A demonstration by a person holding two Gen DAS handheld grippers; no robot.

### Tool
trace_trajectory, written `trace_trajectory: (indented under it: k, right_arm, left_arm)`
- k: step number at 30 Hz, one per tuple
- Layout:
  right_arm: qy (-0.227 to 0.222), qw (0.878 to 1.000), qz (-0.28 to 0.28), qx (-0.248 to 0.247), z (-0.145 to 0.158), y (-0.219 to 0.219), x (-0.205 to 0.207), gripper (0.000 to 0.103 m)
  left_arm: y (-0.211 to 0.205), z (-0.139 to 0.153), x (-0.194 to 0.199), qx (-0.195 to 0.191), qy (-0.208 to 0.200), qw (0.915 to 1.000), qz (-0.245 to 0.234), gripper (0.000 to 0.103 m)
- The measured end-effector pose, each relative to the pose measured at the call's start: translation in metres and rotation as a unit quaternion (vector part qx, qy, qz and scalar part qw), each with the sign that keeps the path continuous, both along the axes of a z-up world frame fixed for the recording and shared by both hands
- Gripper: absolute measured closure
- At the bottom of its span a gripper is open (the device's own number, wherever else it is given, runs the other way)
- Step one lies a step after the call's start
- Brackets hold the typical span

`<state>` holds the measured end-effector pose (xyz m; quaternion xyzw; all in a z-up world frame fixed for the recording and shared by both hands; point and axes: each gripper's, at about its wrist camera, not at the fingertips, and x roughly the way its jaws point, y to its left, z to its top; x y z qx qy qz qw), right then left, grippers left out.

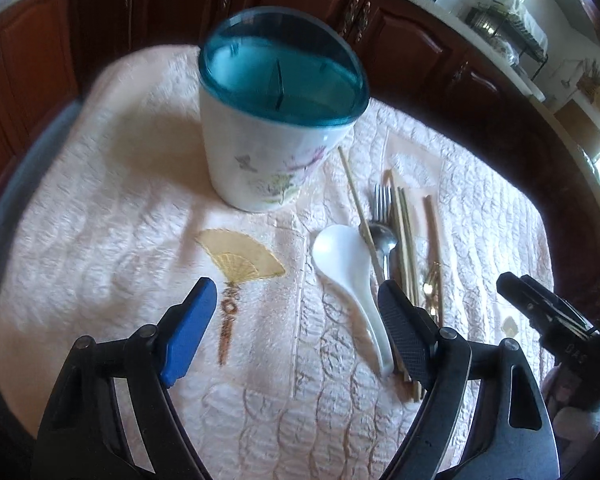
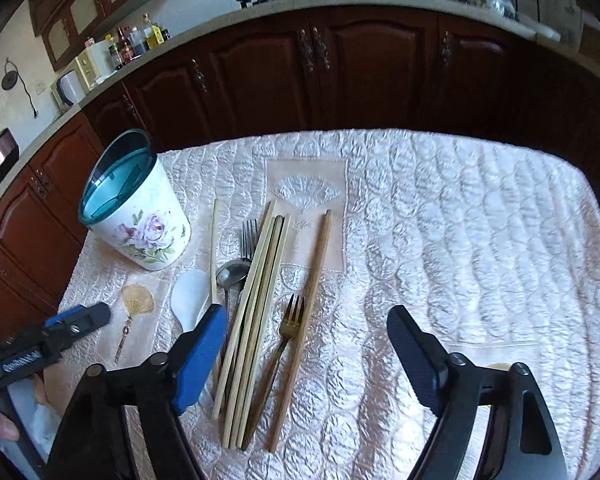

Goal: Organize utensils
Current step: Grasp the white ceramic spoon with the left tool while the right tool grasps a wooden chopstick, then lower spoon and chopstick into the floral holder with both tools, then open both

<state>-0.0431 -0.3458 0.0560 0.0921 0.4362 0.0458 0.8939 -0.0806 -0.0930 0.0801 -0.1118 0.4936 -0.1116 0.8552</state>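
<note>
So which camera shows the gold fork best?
The right wrist view: the gold fork lies whole and unblocked among the chopsticks. In the left wrist view only a glint of it shows, mostly hidden behind that gripper's right finger.

Quilted satin-sheen cloth [image 2: 440, 220] under both fingers. Glossy white ceramic-looking spoon [image 1: 346, 264] by left's dark finger; matt wood chopsticks [image 2: 256, 312], shiny metal fork [image 2: 288, 328] btwn right's.
</note>
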Motion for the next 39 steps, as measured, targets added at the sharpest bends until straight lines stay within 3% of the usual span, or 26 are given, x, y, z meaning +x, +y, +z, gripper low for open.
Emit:
trace_trajectory:
  k: [3,6,9,14,19,20,22,24,28,39]
  right_arm:
    - [0.011,1.0,-0.001,0.013,-0.01,-0.006,0.017,0.028]
    - [0.026,0.999,0.005,0.035,-0.021,-0.014,0.035,0.038]
    - [0.045,0.997,0.003,0.058,-0.033,-0.022,0.054,0.04]
    - [0.065,0.995,-0.004,0.071,-0.049,-0.034,0.083,0.055]
    - [0.089,0.994,0.017,0.06,-0.063,-0.026,0.11,0.06]
    - [0.09,0.994,0.019,0.058,-0.065,-0.025,0.114,0.06]
    - [0.086,0.995,0.019,0.051,-0.067,-0.021,0.12,0.06]
    - [0.08,0.996,0.024,0.041,-0.067,-0.016,0.127,0.068]
    - [0.078,0.996,0.036,0.03,-0.068,-0.011,0.134,0.092]
    - [0.05,0.995,0.033,0.08,-0.038,-0.035,0.091,0.094]
  left_arm:
    - [-0.009,-0.013,0.011,0.002,0.008,0.9999,-0.007,0.024]
    - [-0.018,-0.026,0.023,-0.005,0.021,0.9996,-0.02,0.029]
    - [-0.022,-0.038,0.037,-0.008,0.035,0.9991,-0.022,0.039]
    - [-0.022,-0.049,0.05,-0.009,0.039,0.9991,-0.017,0.04]
    - [-0.033,-0.052,0.055,-0.009,0.035,0.9988,-0.034,0.04]
    - [-0.035,-0.052,0.056,-0.007,0.033,0.9987,-0.037,0.044]
    - [-0.039,-0.054,0.058,0.002,0.031,0.9986,-0.043,0.06]
    - [-0.045,-0.055,0.062,0.015,0.03,0.9982,-0.048,0.085]
    - [-0.045,-0.053,0.064,0.001,0.038,0.997,-0.067,0.093]
    - [-0.026,-0.025,0.034,-0.019,0.017,0.9956,-0.09,0.101]
